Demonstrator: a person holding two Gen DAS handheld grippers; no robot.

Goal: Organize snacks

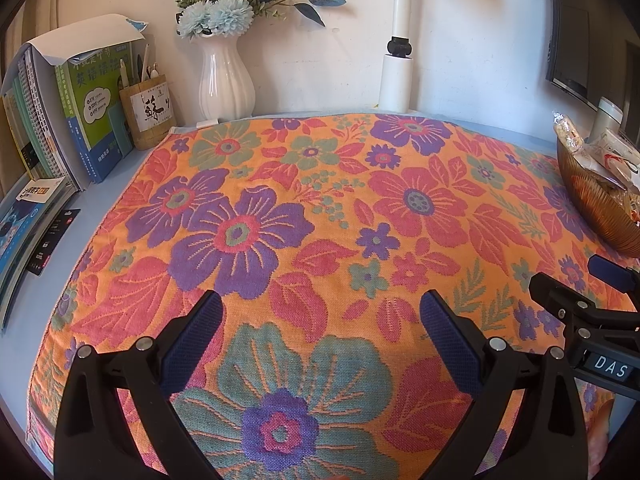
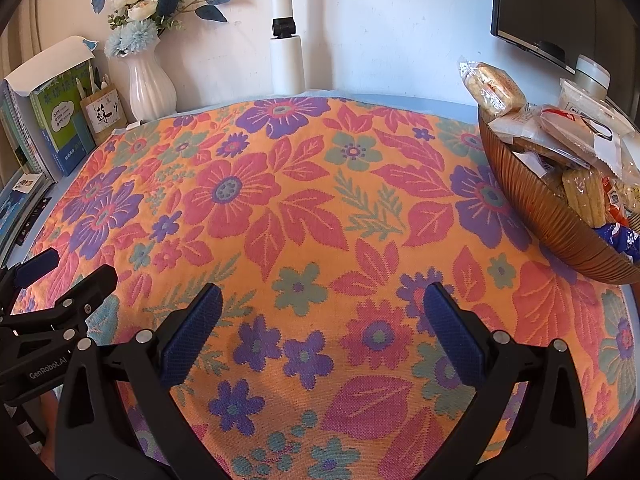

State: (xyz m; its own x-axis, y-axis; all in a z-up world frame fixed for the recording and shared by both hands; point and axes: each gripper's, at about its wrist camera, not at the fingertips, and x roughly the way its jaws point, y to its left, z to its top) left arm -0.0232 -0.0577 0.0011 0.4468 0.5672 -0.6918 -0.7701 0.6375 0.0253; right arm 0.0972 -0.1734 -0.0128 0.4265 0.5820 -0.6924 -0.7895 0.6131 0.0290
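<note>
A brown ribbed bowl [image 2: 532,208] stands at the right edge of the flowered cloth [image 2: 304,200], heaped with several wrapped snacks [image 2: 560,136]; a wrapped pastry [image 2: 494,86] sits on top at its far rim. In the left wrist view the bowl [image 1: 592,200] shows at the far right. My right gripper [image 2: 322,308] is open above bare cloth, left of and nearer than the bowl. My left gripper [image 1: 320,312] is open too, over the cloth [image 1: 304,208], with nothing between its fingers. Each gripper shows at the edge of the other's view.
A white vase of flowers [image 1: 226,80], a wooden pen holder [image 1: 146,114] and a row of books [image 1: 60,120] line the back left. A white lamp post [image 1: 396,68] stands at the wall. A monitor [image 2: 560,8] is at the back right.
</note>
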